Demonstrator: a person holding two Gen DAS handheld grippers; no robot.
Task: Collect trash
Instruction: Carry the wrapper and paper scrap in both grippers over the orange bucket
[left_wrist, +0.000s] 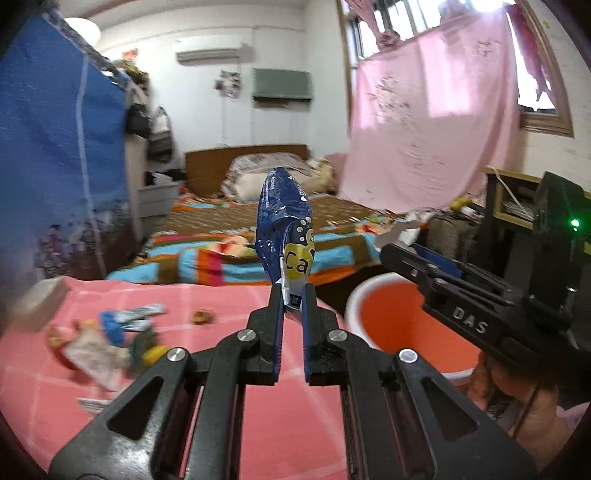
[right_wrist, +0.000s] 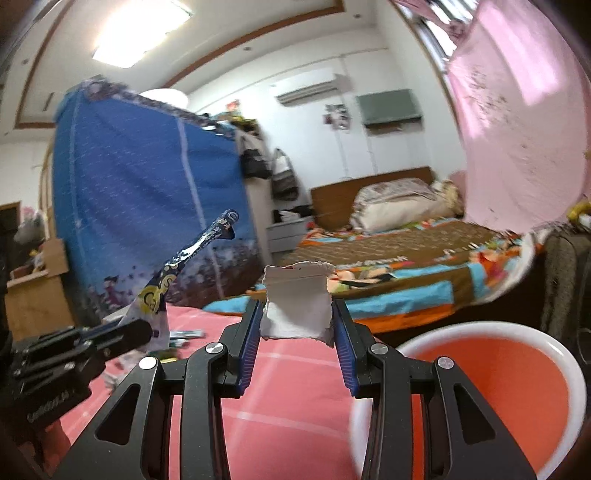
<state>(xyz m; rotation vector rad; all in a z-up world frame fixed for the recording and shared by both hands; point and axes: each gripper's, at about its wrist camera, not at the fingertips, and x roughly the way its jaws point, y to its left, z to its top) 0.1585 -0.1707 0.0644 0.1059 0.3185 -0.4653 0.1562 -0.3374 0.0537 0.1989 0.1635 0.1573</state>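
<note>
One bin (left_wrist: 413, 321), orange inside with a white rim, stands just right of and below the left claw (left_wrist: 293, 295), and low and right of the right claw (right_wrist: 297, 317); both views show only its bare orange inner wall, with no contents visible from these angles. Left claw is clenched on one blue wrapper (left_wrist: 286, 225) with a yellow patch, pinched by its white bottom edge so that the wrapper stands up above the tips. Right claw grasps one scrap of white paper (right_wrist: 295, 306), crumpled, held between the blue pads and sticking up a little past them. Count: two claws, two pieces of trash held, one bin. Loose trash pile (left_wrist: 110, 336) lies on the pink checked cloth (left_wrist: 229, 332) low and left of the left claw: several wrappers, blurred, so no exact count; one small brown bit (left_wrist: 202, 316) sits apart, just left of the left claw's tips. The left view alone shows that pile clearly, plus the right claw from the side, out over the bin, with a hand under it. The right view alone shows the ceiling lamp (right_wrist: 144, 29) and the left claw off to its left, with the wrapper seen edge-on. Both views show the bed (left_wrist: 236, 236) beyond the tips.
</note>
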